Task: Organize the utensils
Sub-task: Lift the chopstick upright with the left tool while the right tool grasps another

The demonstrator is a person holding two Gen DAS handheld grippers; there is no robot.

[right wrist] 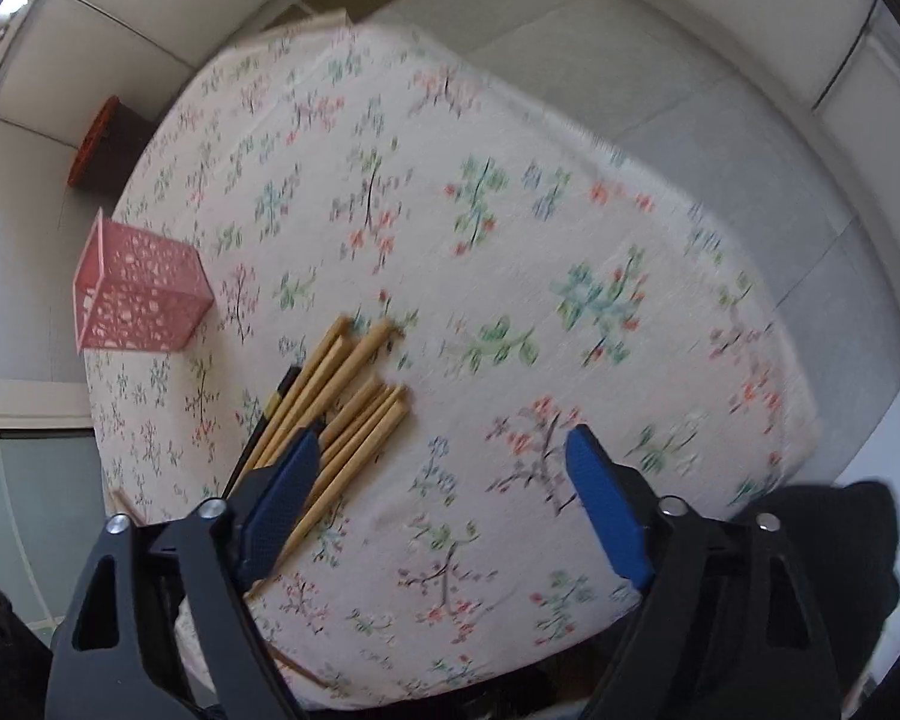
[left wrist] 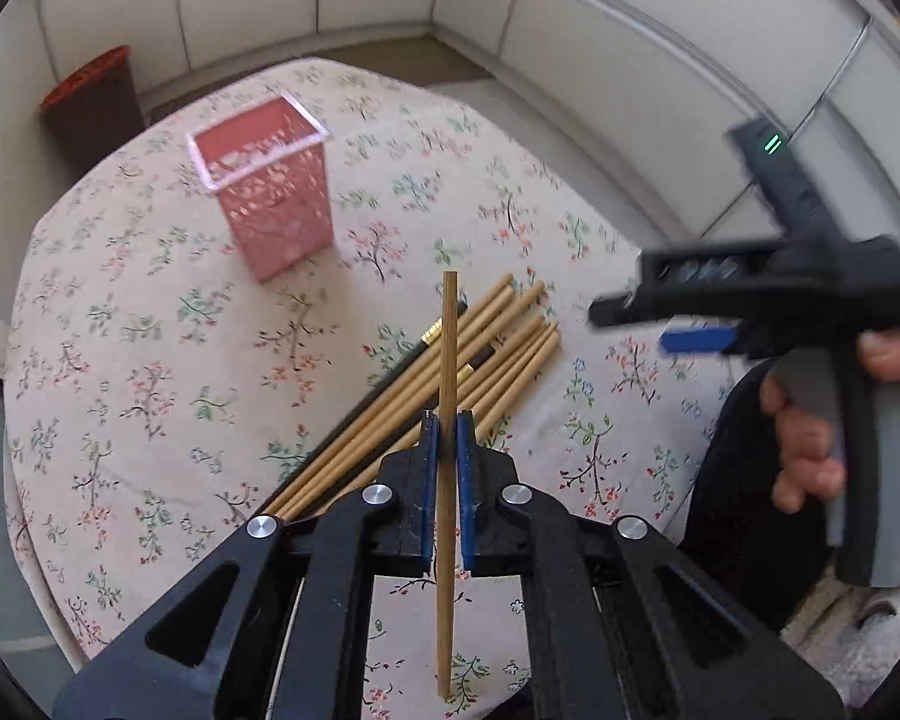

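A: Currently, where's the single light bamboo chopstick (left wrist: 448, 360)?

B: Clamped in my left gripper (left wrist: 448, 450), above the bamboo pile (left wrist: 480, 354) on the floral tablecloth (left wrist: 150, 360).

A: Right gripper (right wrist: 444, 474)?

B: Spread apart, empty; pink perforated holder (left wrist: 270, 198) stands apart.

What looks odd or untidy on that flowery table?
The pink perforated holder stands upright but appears empty, while the chopsticks lie in a loose heap on the tablecloth, a few dark ones among the bamboo. Only one bamboo chopstick is up, pinched in the left tool.
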